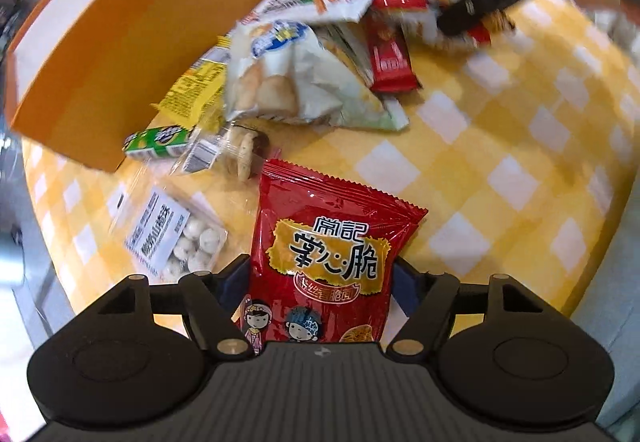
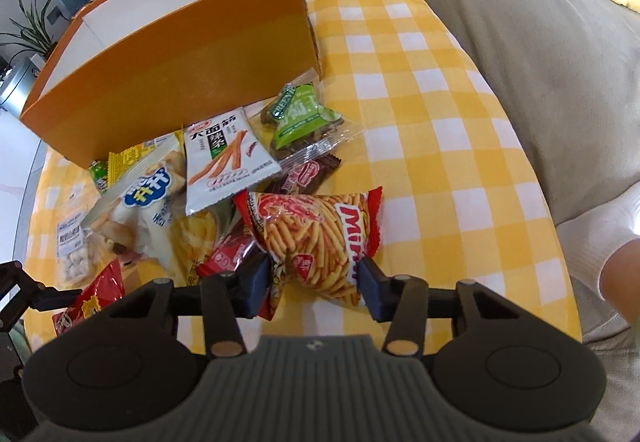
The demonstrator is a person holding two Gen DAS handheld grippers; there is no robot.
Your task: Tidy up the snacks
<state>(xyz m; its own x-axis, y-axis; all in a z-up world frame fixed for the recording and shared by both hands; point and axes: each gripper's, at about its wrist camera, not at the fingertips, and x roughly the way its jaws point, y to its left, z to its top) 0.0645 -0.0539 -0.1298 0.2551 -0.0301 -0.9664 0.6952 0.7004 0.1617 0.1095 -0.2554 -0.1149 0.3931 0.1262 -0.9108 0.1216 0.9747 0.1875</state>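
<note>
My left gripper (image 1: 322, 278) is shut on a red crispy-noodle bag (image 1: 324, 254) and holds it above the yellow checked tablecloth (image 1: 500, 145). My right gripper (image 2: 314, 282) is shut on a red Mimi shrimp-stick bag (image 2: 320, 238) at the near edge of the snack pile; it shows blurred in the left wrist view (image 1: 472, 13). The orange box (image 2: 172, 81) stands open-topped behind the pile, and also shows in the left wrist view (image 1: 120, 53). The pile holds a white spicy-strip pack (image 2: 224, 161), a green pack (image 2: 300, 121) and a biscuit bag (image 2: 148, 209).
A clear bag of white candies (image 1: 180, 238) and a green gum pack (image 1: 156, 141) lie near the box corner. A grey sofa (image 2: 520, 41) runs along the table's right side. A person's knee (image 2: 616, 282) is at the right edge.
</note>
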